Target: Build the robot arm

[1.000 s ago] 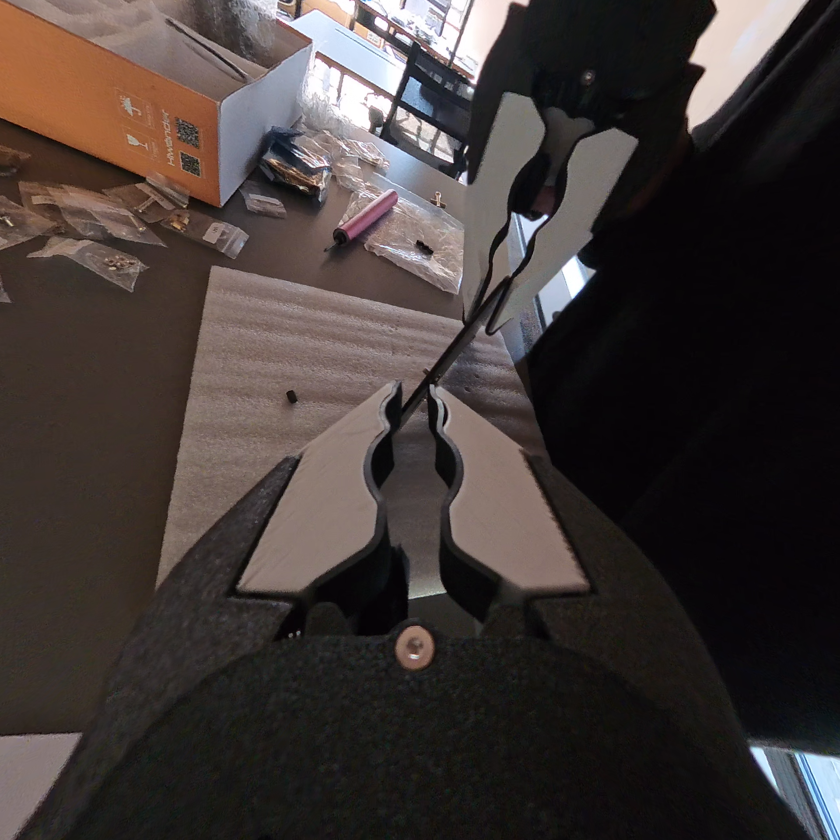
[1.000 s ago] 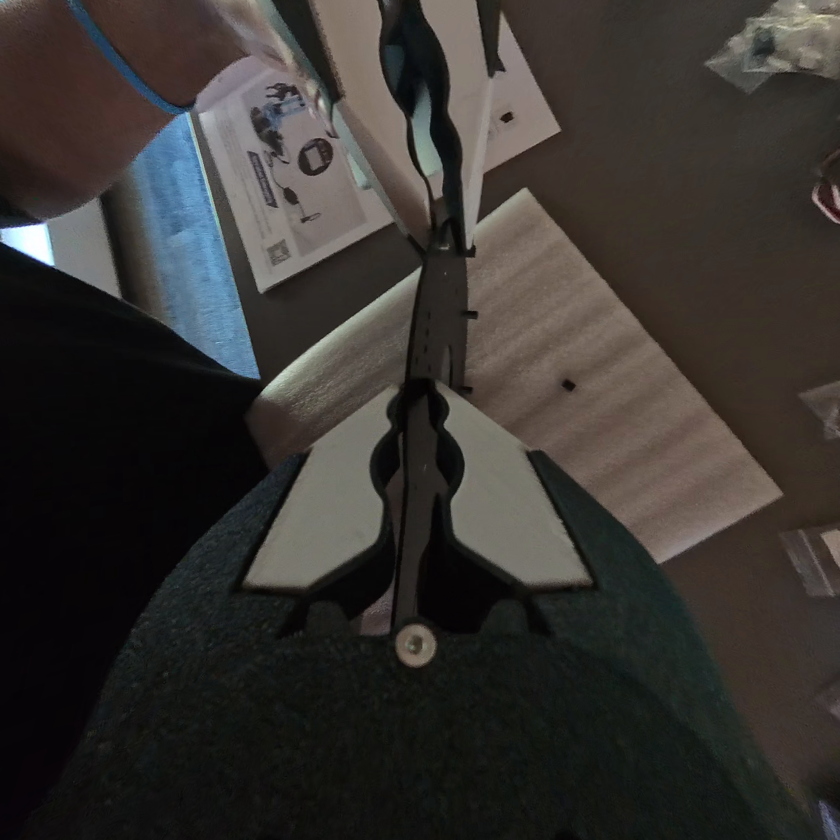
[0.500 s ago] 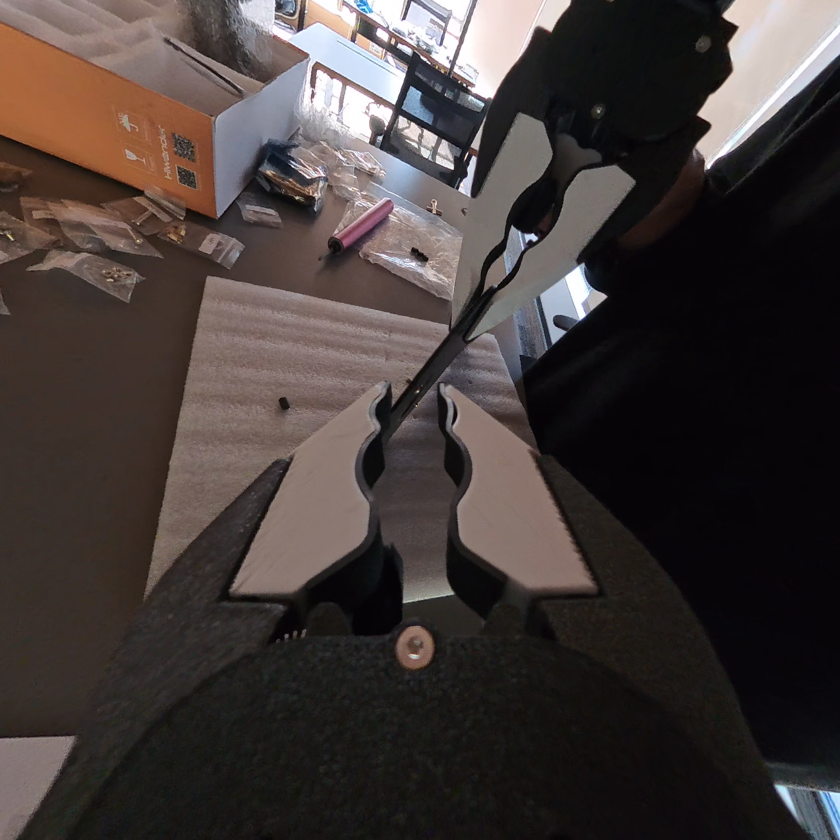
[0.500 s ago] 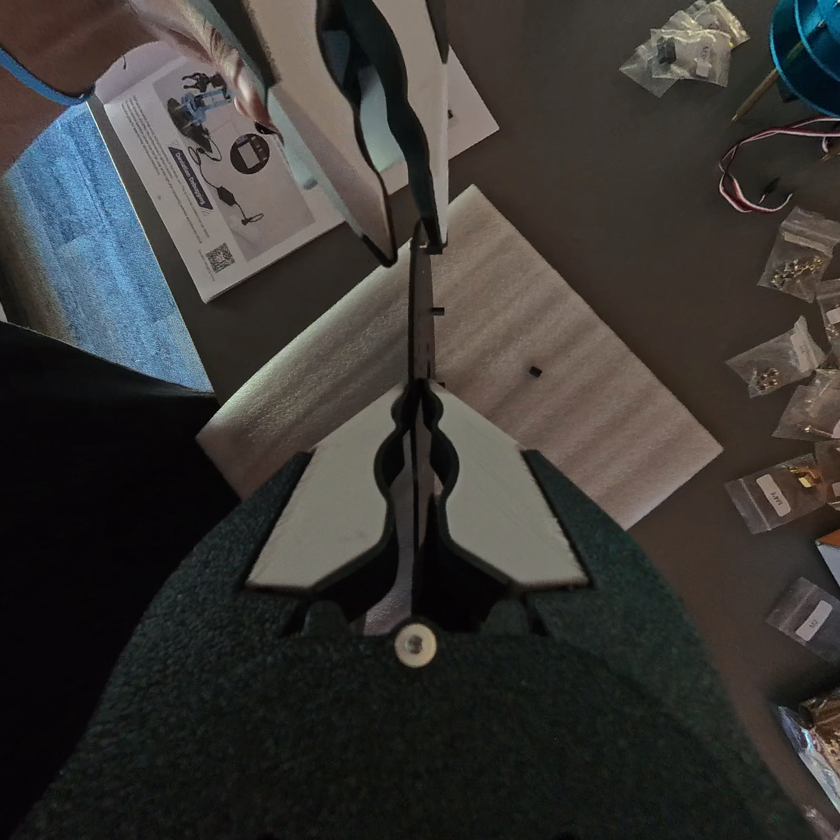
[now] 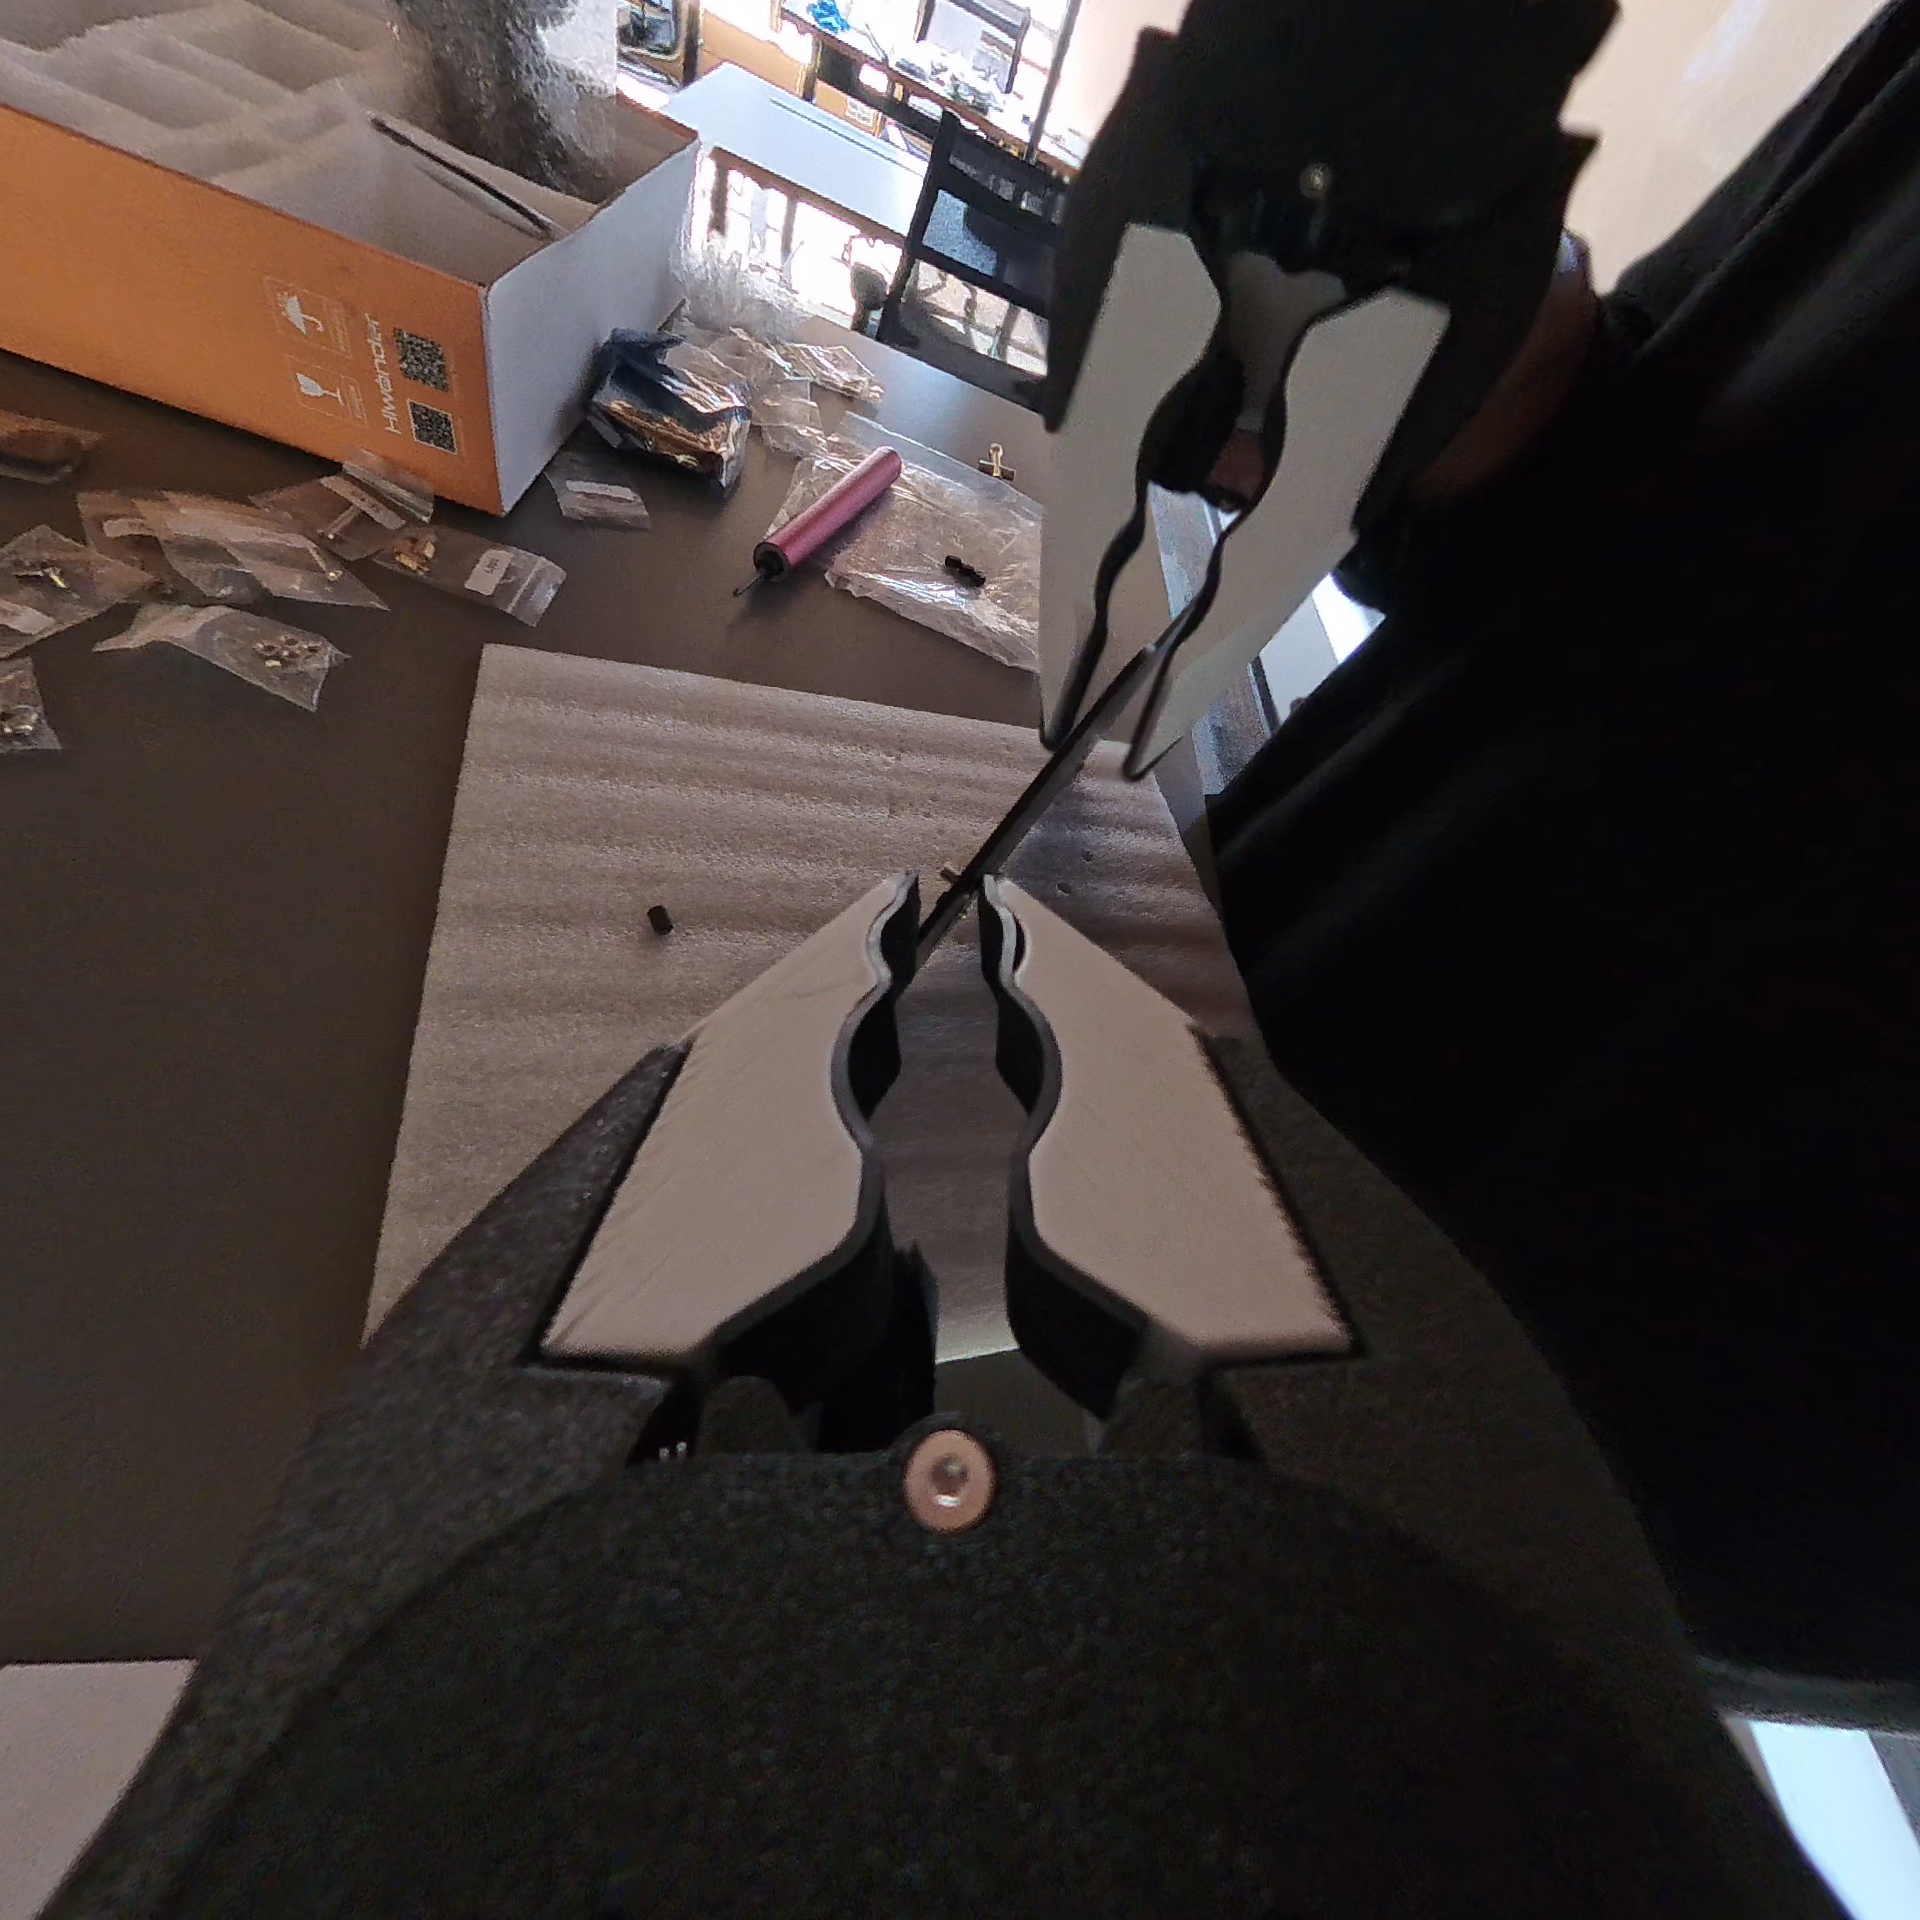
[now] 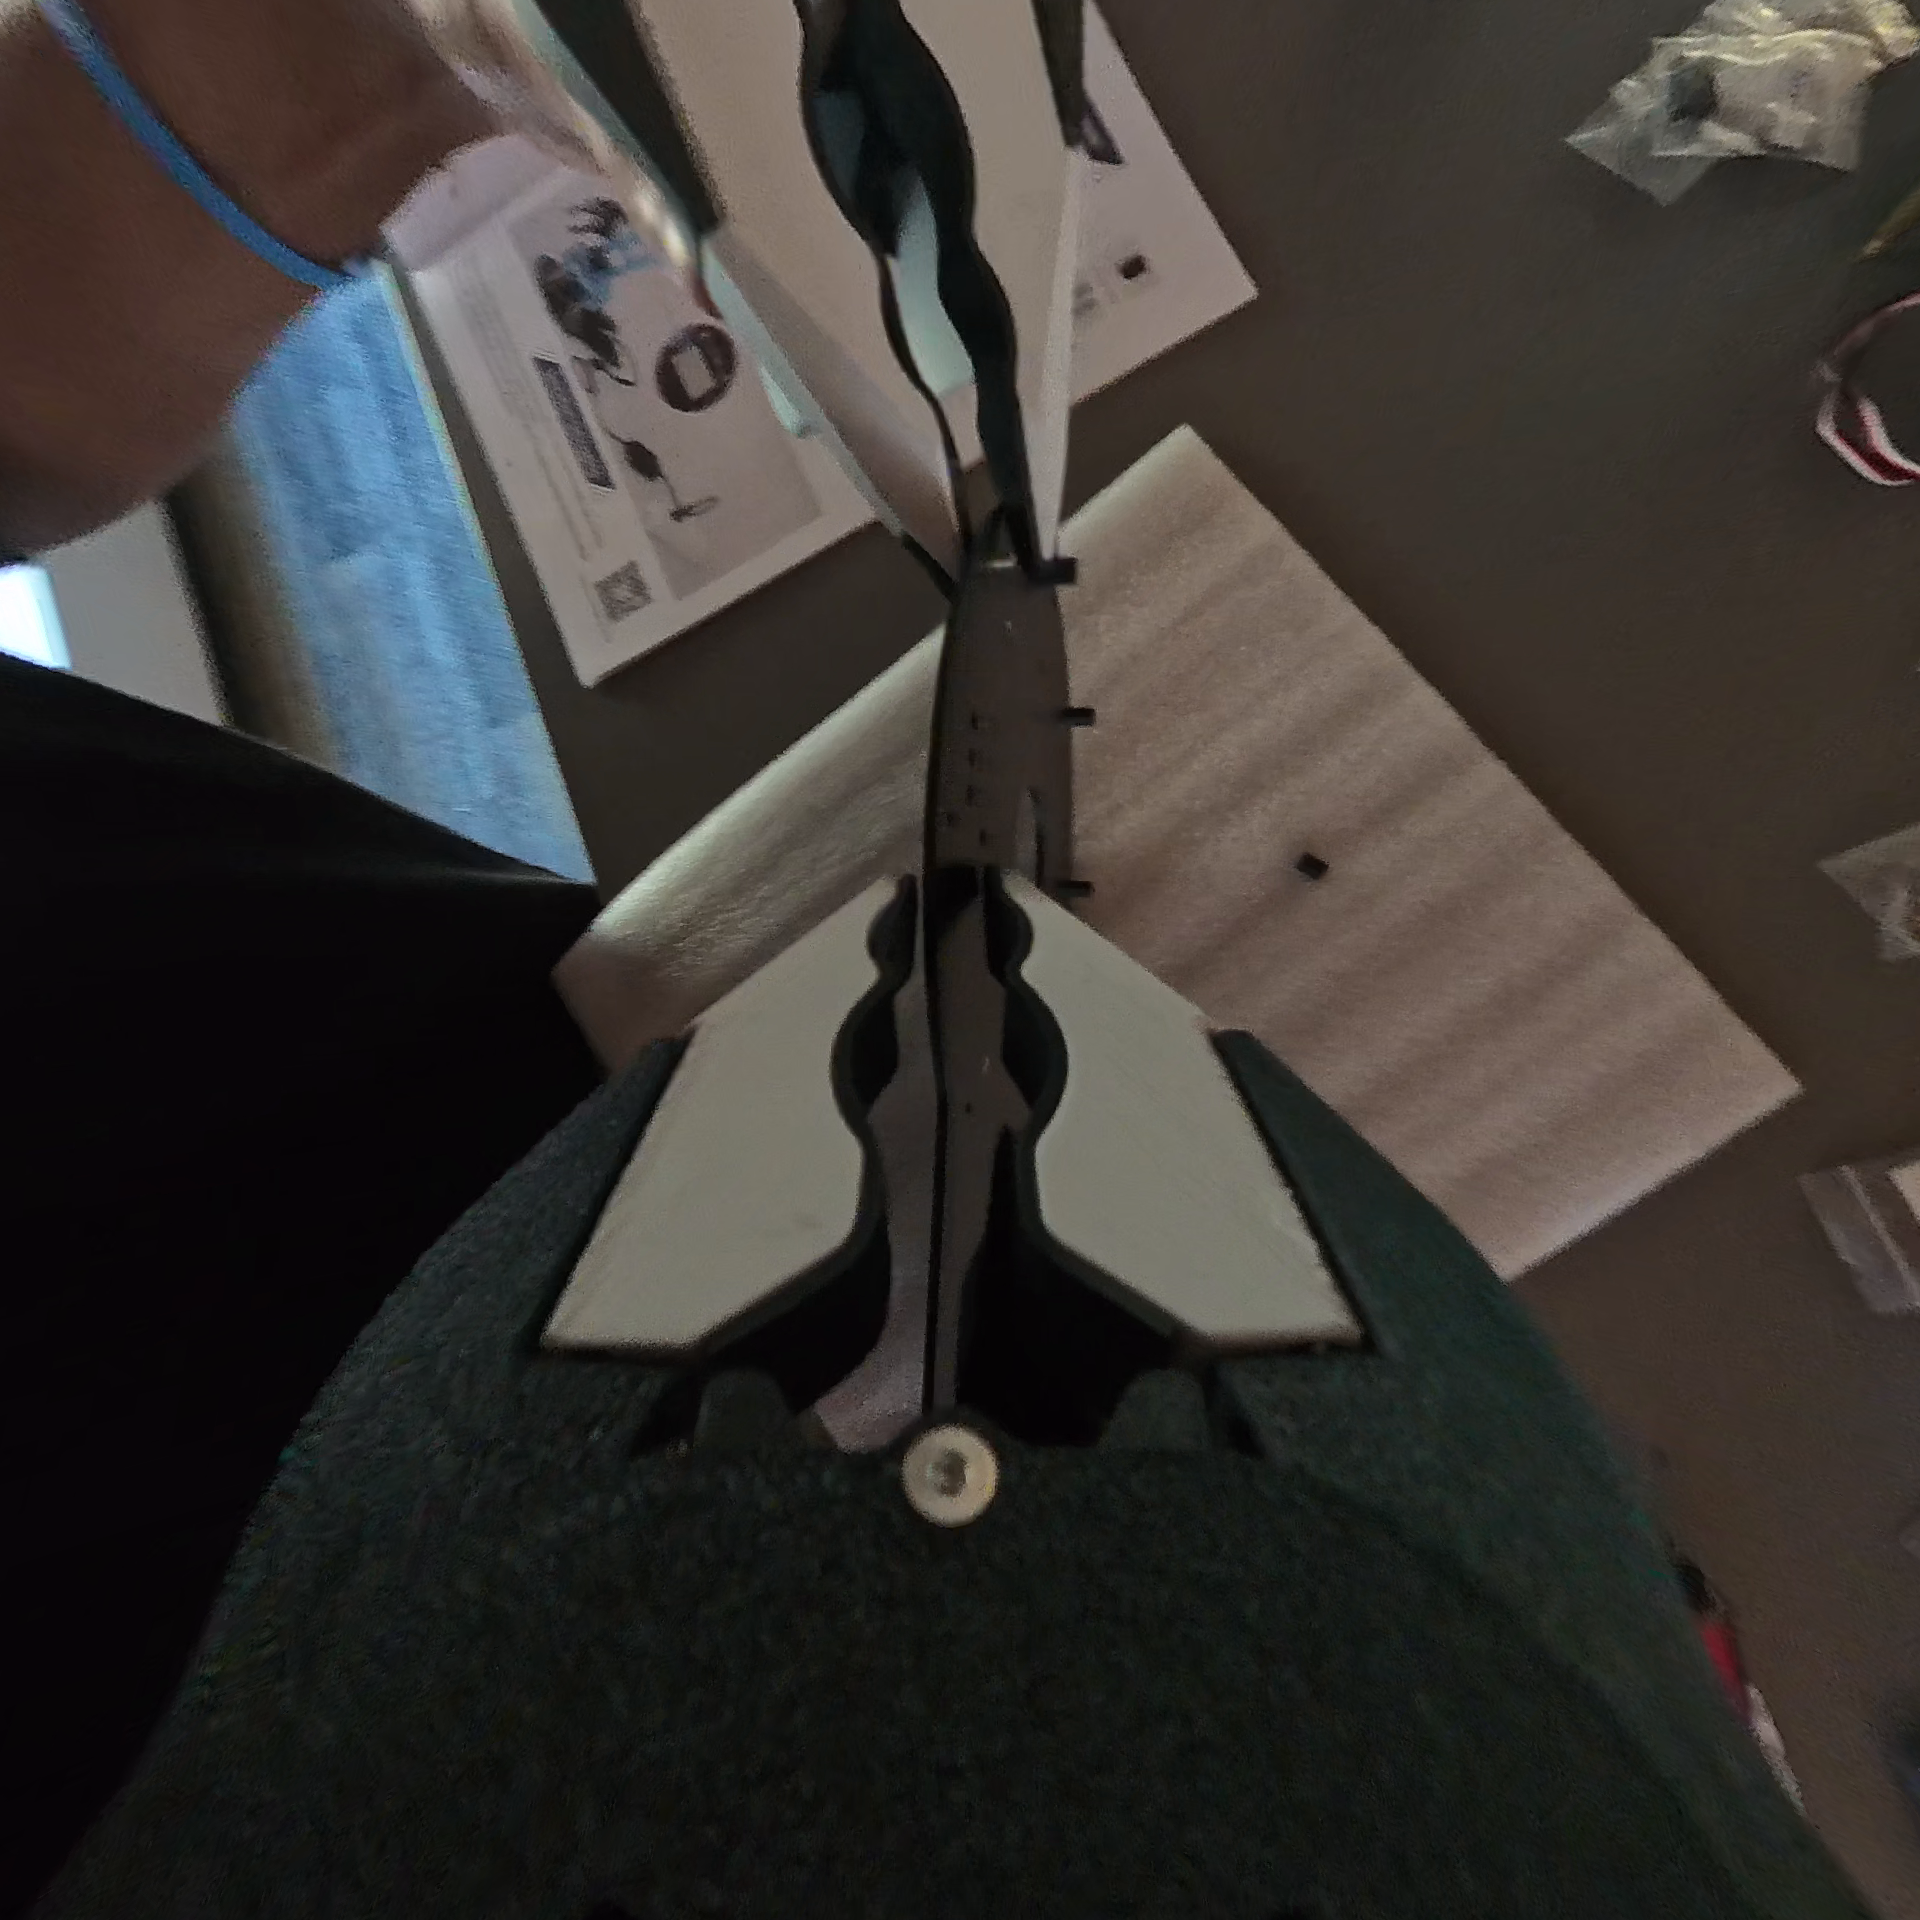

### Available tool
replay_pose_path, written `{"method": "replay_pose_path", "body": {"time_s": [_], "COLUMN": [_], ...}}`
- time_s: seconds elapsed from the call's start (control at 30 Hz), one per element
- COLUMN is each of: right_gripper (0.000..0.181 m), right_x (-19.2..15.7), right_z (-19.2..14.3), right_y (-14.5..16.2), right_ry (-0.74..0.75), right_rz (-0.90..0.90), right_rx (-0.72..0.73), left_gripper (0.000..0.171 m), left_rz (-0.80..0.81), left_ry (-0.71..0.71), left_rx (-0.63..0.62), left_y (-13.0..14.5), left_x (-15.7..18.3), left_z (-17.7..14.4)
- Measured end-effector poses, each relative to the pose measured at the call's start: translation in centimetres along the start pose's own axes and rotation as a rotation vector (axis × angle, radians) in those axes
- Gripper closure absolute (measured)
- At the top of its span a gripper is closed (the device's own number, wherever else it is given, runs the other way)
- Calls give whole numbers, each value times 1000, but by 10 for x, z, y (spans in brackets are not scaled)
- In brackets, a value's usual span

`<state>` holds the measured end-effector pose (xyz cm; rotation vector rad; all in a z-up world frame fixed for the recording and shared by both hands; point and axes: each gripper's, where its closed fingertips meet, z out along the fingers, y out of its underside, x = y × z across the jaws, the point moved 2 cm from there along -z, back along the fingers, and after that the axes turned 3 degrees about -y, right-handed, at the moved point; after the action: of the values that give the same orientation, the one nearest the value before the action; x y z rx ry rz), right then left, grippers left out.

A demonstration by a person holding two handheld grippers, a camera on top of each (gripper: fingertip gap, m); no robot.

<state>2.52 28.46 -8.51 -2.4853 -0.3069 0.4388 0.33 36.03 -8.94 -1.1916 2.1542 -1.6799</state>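
A thin black perforated plate (image 5: 1023,821) with small studs on one face spans between my two grippers, above a white foam sheet (image 5: 675,810). My left gripper (image 5: 948,899) has its jaws nearly together on one end of the plate, which lies against one finger with a stud toward the other. My right gripper (image 6: 956,894) is shut on the other end of the plate (image 6: 997,727), which runs back between its fingers. The right gripper also shows in the left wrist view (image 5: 1099,748), and the left gripper in the right wrist view (image 6: 997,545).
A small black piece (image 5: 657,921) lies on the foam. On the dark table (image 5: 208,935) are an open orange box (image 5: 260,301), a purple tool (image 5: 831,509) and several small parts bags (image 5: 208,623). A printed leaflet (image 6: 623,416) lies past the foam (image 6: 1351,935). A person's dark clothing (image 5: 1610,935) fills the right. One gripper's finger ends stand about 6 cm off the other's.
My left jaws widened half a second ago and have narrowed back onto the plate end. The right gripper kept its hold and swung slightly, so its view shifted over the table.
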Motion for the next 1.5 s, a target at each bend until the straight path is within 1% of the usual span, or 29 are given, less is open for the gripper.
{"method": "replay_pose_path", "body": {"time_s": [0.07,0.1,0.17,0.2,0.23,0.27,0.3,0.33,0.37,0.43,0.57,0.7,0.87,0.93,1.13,1.27,1.37,1.5], "right_gripper": [159,159,157,158,157,154,154,158,161,163,166,170,173,173,171,171,171,175], "right_x": [-4,-1,18,30,46,66,85,97,105,115,128,128,126,126,125,124,124,126], "right_z": [-12,-21,-37,-37,-28,-12,8,26,42,63,84,91,89,88,91,92,92,94], "right_y": [-9,-17,-31,-33,-30,-21,-6,7,16,28,43,44,46,45,47,45,45,43], "right_ry": [-126,-184,-249,-268,-259,-221,-200,-213,-241,-284,-297,-351,-356,-343,-436,-441,-482,-553], "right_rz": [-11,-22,-54,-103,-181,-284,-380,-453,-503,-593,-743,-760,-784,-785,-706,-711,-658,-531], "right_rx": [63,112,185,188,172,128,59,15,0,-31,-104,-67,-24,-29,-23,-40,-48,-77], "left_gripper": [161,161,161,161,161,162,162,162,162,162,162,161,161,161,161,161,161,160], "left_rz": [16,23,37,42,43,40,37,32,27,18,1,-20,-46,-52,-57,-60,-60,-58], "left_ry": [-6,-9,-18,-23,-26,-28,-29,-30,-30,-30,-45,-59,-66,-67,-73,-74,-73,-76], "left_rx": [2,1,-1,-4,-5,-7,-8,-10,-11,-18,-15,4,25,28,18,9,5,-1], "left_y": [1,2,2,3,3,3,3,3,3,4,4,2,1,0,0,1,1,2], "left_x": [2,3,4,4,5,5,5,5,5,6,7,4,2,1,1,2,3,3], "left_z": [-1,-1,-1,-1,-2,-2,-2,-2,-2,-2,-2,-1,0,0,1,0,0,0]}}
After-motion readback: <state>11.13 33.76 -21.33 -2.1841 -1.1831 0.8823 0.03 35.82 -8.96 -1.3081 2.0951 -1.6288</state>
